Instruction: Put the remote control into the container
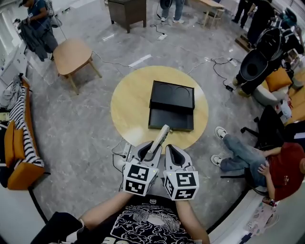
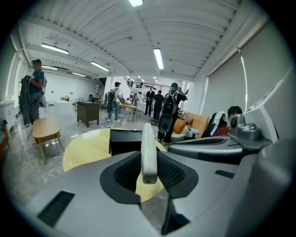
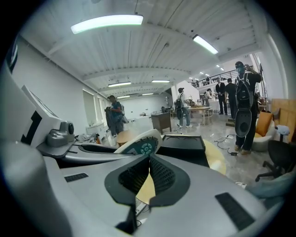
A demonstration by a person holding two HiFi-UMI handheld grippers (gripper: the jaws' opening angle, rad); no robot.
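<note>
A pale, slim remote control (image 1: pixel 160 137) sticks up and forward out of my left gripper (image 1: pixel 153 148), which is shut on its lower end. In the left gripper view the remote (image 2: pixel 148 147) stands edge-on between the dark pads. The black open container (image 1: pixel 171 106) lies in the middle of the round yellow table (image 1: pixel 128 102), a short way beyond the remote's tip. My right gripper (image 1: pixel 174 157) hangs close beside the left one at the table's near edge, shut with nothing in it. The right gripper view shows the remote's button face (image 3: pixel 141 147) to the left of the closed jaws, and the container (image 3: pixel 185 142) beyond.
A small wooden side table (image 1: pixel 71 55) stands at far left and a dark cabinet (image 1: pixel 127 12) at the back. A person sits on the floor at right (image 1: pixel 267 159). Cables cross the floor (image 1: pixel 214 64). An orange sofa (image 1: pixel 19 152) lines the left wall.
</note>
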